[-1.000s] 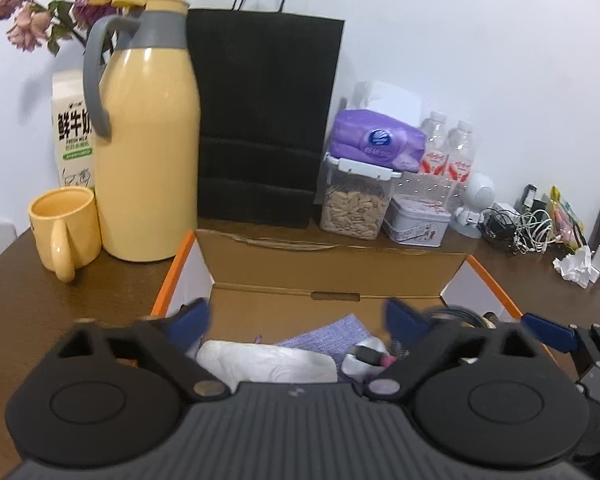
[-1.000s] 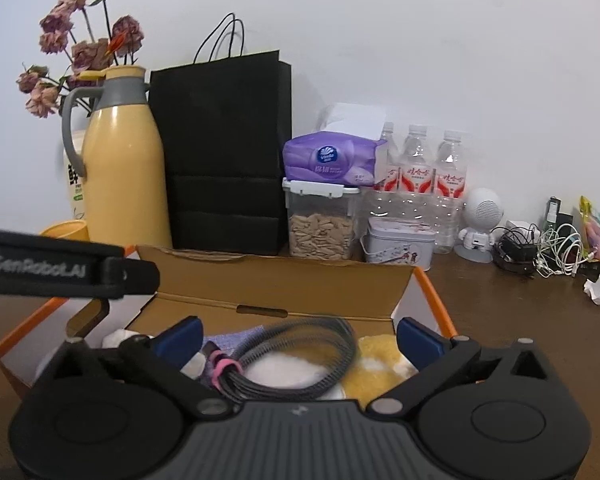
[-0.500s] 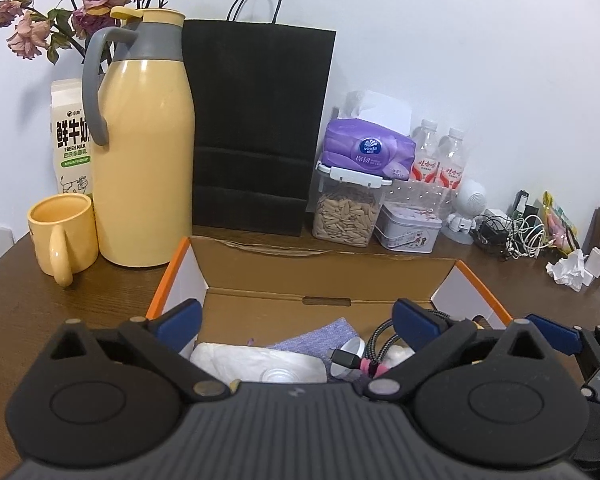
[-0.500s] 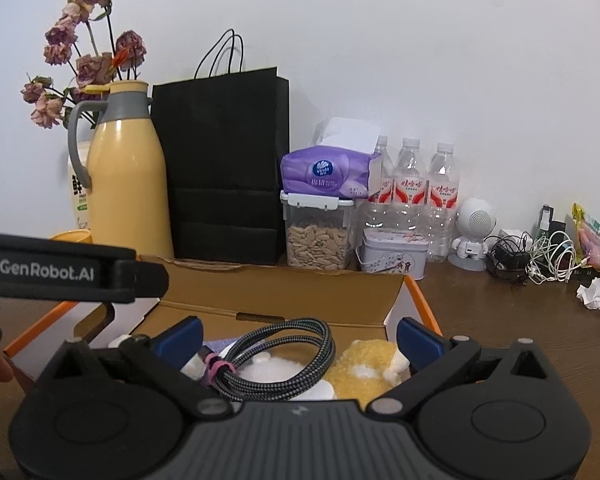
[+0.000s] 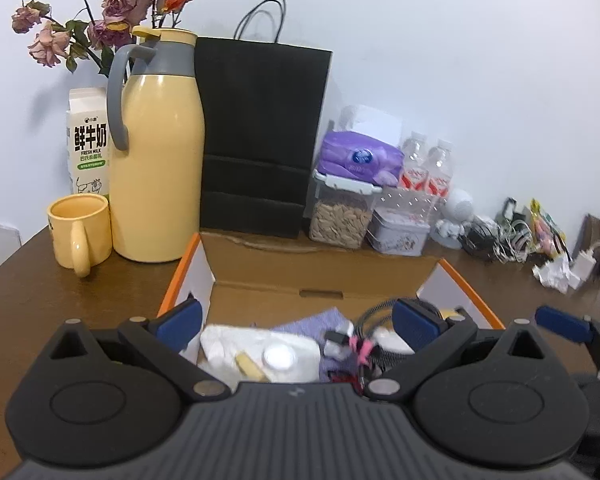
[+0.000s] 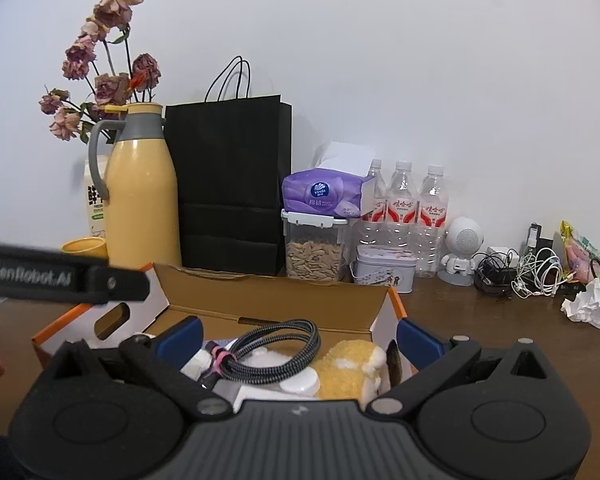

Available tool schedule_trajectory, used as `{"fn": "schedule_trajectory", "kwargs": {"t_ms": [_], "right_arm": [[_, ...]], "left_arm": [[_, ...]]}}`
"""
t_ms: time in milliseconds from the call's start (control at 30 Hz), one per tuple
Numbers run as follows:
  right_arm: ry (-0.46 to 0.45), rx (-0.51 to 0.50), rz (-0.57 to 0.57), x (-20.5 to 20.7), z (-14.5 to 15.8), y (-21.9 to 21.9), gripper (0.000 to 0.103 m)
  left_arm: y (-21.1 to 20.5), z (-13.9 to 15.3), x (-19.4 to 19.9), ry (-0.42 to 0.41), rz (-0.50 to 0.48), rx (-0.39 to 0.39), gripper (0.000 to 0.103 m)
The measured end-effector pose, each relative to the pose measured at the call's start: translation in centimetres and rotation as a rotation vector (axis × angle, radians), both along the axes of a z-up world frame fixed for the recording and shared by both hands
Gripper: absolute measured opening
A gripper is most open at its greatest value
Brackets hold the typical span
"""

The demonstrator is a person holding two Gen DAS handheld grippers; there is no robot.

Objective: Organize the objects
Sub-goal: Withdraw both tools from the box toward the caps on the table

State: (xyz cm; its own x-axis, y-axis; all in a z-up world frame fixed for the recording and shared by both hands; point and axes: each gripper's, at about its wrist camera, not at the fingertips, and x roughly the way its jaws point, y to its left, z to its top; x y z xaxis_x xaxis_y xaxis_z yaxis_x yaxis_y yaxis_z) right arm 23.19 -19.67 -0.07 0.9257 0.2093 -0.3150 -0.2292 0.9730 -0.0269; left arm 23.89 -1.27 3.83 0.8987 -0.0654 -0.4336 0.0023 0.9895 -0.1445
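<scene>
**Grippers above the open box**

Box position: you hold both grippers over the open cardboard box [image 5: 320, 276], which sits on the brown table [image 5: 60, 292] in front of the black paper bag [image 5: 260, 136].

1. Left gripper [image 5: 296, 322]: your fingers stand wide apart with nothing between the blue pads [image 5: 180, 320]. Below them, inside the box, lie a white plastic container [image 5: 260, 350] with a round white cap, a purple cloth [image 5: 316, 320] and the plug end of a braided cable [image 5: 376, 312].
2. Right gripper [image 6: 298, 334]: your fingers are likewise spread and grip nothing. The coiled braided cable [image 6: 276, 348] (bound with a pink tie) rests in the box directly under the gap, on top of white items and beside a yellow plush toy [image 6: 352, 368].
3. The left gripper's black body [image 6: 60, 276] crosses the left edge of the right wrist view, above the box's left flap.

Surroundings: a yellow thermos jug [image 5: 156, 152], a yellow mug [image 5: 80, 232] and a milk carton [image 5: 88, 140] stand left of the bag. A jar of seeds [image 6: 314, 248], a tissue pack [image 6: 324, 194], water bottles [image 6: 404, 204] and a tin [image 6: 384, 272] stand right of it.
</scene>
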Motion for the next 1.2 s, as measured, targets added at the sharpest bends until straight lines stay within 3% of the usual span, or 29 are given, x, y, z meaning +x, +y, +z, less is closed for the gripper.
{"fn": "schedule_trajectory", "kwargs": {"t_ms": [333,633,833,1200], "right_arm": [[0.038,-0.025,-0.002,-3.4,-1.1,-2.0,0.103],[0.112,-0.052,-0.011,-5.7,-3.6,-3.7,0.103],[0.128,-0.065,0.002,-6.6,-4.6,-3.8,0.103],[0.189,-0.063,0.002,-6.0,-6.2,-3.6,0.103]], "left_arm": [[-0.4,-1.5,-4.3,-0.006,-0.051,0.042,0.103],[1.1,-3.4,-7.2,-0.015,-0.054,0.020,0.103],[0.9,-4.2,-7.7,-0.006,-0.100,0.057,0.103],[1.7,-5.8,-7.4,0.031,-0.063,0.037,0.103]]}}
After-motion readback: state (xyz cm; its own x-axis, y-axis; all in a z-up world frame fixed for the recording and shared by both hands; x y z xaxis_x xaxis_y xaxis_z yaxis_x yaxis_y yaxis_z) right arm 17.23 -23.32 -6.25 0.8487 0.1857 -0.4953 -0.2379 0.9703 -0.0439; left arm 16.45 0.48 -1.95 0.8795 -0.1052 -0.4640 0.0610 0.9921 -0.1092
